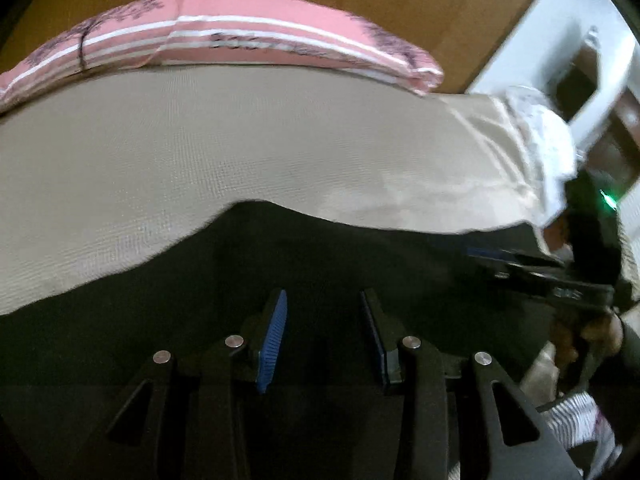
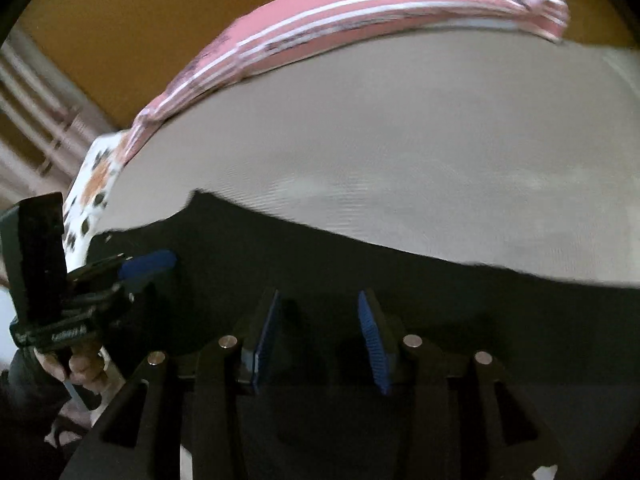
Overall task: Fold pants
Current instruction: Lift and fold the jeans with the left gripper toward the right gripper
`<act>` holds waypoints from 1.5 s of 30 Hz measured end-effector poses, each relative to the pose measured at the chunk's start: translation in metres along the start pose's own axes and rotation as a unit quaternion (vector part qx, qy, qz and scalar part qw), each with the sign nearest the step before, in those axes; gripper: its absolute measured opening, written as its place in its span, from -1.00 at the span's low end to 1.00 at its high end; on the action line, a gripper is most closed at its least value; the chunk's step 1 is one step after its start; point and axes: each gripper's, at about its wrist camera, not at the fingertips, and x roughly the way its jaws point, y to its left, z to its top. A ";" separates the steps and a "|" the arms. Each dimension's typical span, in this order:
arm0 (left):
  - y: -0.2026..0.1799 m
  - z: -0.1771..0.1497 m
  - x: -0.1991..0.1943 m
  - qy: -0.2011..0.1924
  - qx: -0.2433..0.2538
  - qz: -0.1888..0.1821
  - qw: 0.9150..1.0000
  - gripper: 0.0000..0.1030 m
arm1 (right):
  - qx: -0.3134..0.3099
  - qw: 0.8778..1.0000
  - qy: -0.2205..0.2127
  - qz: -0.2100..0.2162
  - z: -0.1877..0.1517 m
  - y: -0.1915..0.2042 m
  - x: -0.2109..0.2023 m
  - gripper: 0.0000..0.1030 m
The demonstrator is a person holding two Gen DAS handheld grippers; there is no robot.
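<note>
Dark pants [image 1: 280, 264] lie spread on a beige bed sheet [image 1: 200, 140], filling the lower half of both wrist views, upper edge wavy and uneven. Pink striped pillow [image 1: 240, 36] sits at 12 o'clock beyond the sheet.

Left claw [image 1: 323, 340]: blue pads apart, nothing between them, hovering over the dark cloth. Right claw [image 2: 320, 340]: pads apart too, gap empty. In the left view the right claw shows at 3 o'clock, reaching in over the pants' edge; in the right view the left claw shows at 9 o'clock, blue pad over the cloth edge. Neither looks to hold fabric. Both frames blurred.

Step, my guess: both claws repositioning for the next pinch before a fold. To do it well:
- pick matching points on the same edge, one per claw, so the fold line stays straight
- drop low enough to catch all layers, not just the top one
- close fully before lifting
- lift and carry both sides together, then lay edge on edge
- smooth that wavy 12 o'clock edge first or the fold goes crooked.
</note>
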 end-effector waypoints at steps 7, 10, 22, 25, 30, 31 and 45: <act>0.003 -0.005 0.014 -0.010 -0.003 0.032 0.999 -0.25 | 0.087 0.992 -0.055 -0.078 -0.025 -0.086 -0.051 -0.35; -0.007 -0.011 0.018 -0.014 0.033 0.065 0.997 -0.24 | 0.130 0.982 -0.074 -0.118 -0.048 -0.123 -0.079 -0.35; -0.036 -0.024 0.004 0.001 0.012 0.052 0.999 -0.17 | 0.270 0.939 -0.136 -0.164 -0.149 -0.186 -0.184 -0.27; -0.055 -0.037 -0.004 0.003 0.033 0.036 0.999 -0.15 | 0.295 0.933 -0.138 -0.155 -0.175 -0.190 -0.197 -0.27; -0.080 -0.058 0.001 0.048 0.064 0.010 0.997 -0.14 | 0.340 0.919 -0.149 -0.133 -0.210 -0.202 -0.199 -0.27; -0.084 -0.062 0.001 0.052 0.069 0.010 0.996 -0.14 | 0.343 0.918 -0.150 -0.130 -0.211 -0.202 -0.198 -0.27; -0.099 -0.075 0.006 0.065 0.080 0.029 0.994 -0.14 | 0.376 0.898 -0.209 -0.096 -0.202 -0.242 -0.192 -0.76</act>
